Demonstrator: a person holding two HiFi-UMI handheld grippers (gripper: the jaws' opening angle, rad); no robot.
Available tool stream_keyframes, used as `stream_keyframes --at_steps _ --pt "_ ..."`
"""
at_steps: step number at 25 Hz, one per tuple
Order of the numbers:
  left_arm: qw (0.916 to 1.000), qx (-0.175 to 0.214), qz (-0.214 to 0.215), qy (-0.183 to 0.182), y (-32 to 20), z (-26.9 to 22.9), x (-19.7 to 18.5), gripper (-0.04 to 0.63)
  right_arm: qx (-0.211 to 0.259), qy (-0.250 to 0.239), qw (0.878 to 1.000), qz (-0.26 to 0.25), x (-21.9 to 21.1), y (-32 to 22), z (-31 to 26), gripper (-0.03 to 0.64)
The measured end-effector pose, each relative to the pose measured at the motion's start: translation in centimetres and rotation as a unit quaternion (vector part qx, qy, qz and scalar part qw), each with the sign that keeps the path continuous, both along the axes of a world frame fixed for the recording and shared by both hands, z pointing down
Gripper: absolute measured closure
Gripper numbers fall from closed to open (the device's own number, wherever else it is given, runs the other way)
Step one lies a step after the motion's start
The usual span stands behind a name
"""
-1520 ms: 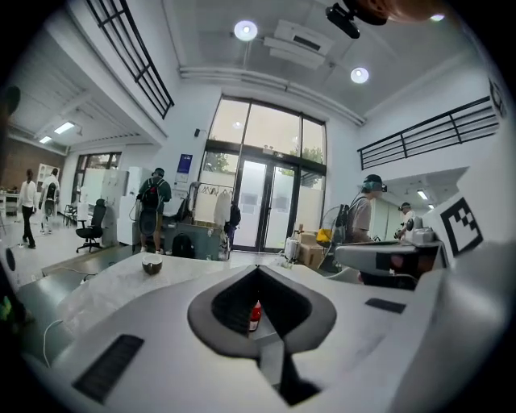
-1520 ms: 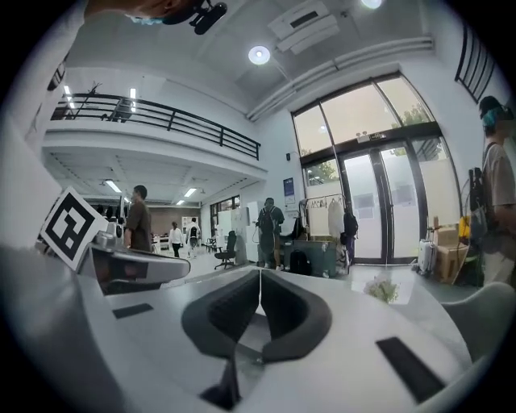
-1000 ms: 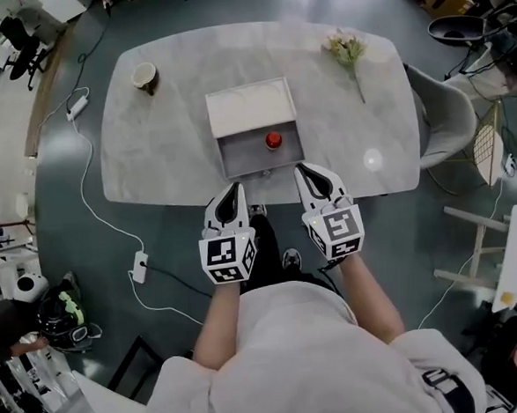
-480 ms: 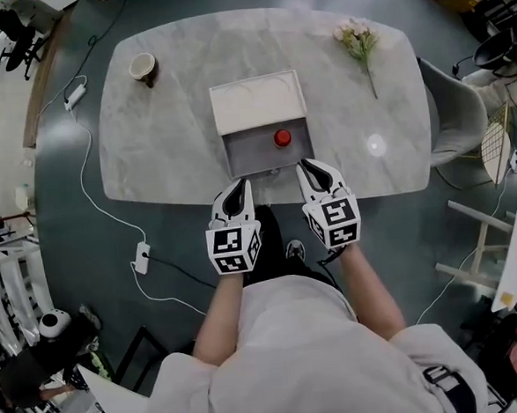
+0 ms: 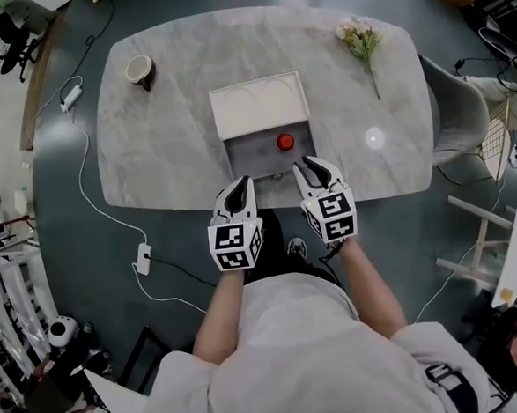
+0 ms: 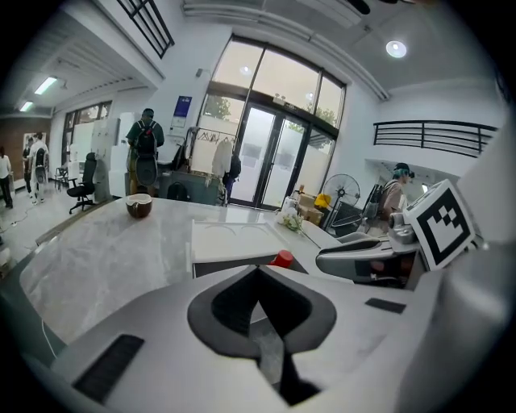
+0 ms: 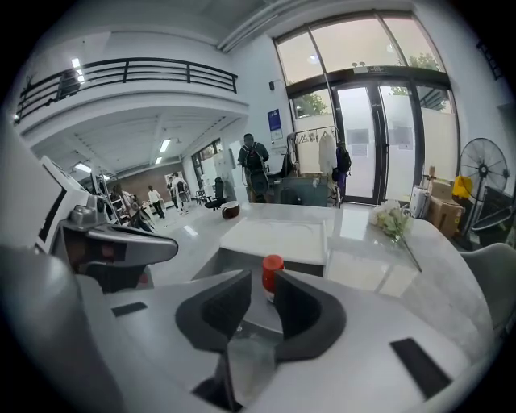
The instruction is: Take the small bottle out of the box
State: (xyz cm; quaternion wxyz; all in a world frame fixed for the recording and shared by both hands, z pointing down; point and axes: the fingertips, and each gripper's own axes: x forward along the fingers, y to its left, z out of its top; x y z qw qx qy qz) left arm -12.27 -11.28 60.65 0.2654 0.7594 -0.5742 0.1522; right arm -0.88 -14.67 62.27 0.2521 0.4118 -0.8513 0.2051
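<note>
We are holding the right gripper [image 5: 316, 164] just over the near wall of the box [image 5: 250, 153], its jaws having just been opening to a narrow gap with nothing between them yet. The left gripper [image 5: 238, 187] is hanging beside it at the edge of the table [image 5: 165, 137] with its jaws pressed together and empty. The small bottle [image 5: 285, 142] is standing in the right part of the grey tray, apart from both grippers and in line with the right gripper's gap. We are judging that gap to be barely wider than the bottle, so a pad could be nudging it and tipping it over, or the jaws could be catching the box wall on the way in. The bottle is standing upright, its long axis vertical and its red cap pointing up.
</note>
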Motion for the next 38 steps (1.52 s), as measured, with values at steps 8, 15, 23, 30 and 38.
stream_keyframes --at_steps 8,15,23,30,38 --pt "0.9998 -0.011 0.013 0.008 -2.5 0.5 -0.8 0.573 -0.022 0.021 1.0 0.007 -0.9 -1.6 1.6 0.483" --pt "0.9989 -0.022 0.04 0.009 -4.3 0.9 -0.5 0.574 -0.043 0.04 0.998 0.011 -1.3 -2.9 2.8 0.459" --pt "0.9986 -0.03 0.042 0.013 -6.4 1.8 -1.7 0.574 -0.065 0.057 0.996 0.013 -1.7 -4.1 4.4 0.423" --pt "0.9982 -0.038 0.044 0.016 -7.3 2.5 -2.6 0.574 -0.084 0.073 0.994 0.013 -2.6 -4.7 5.6 0.408" --pt "0.9975 -0.038 0.054 0.022 -8.1 2.6 -3.4 0.574 -0.101 0.09 0.991 0.022 -3.0 -5.5 6.6 0.393"
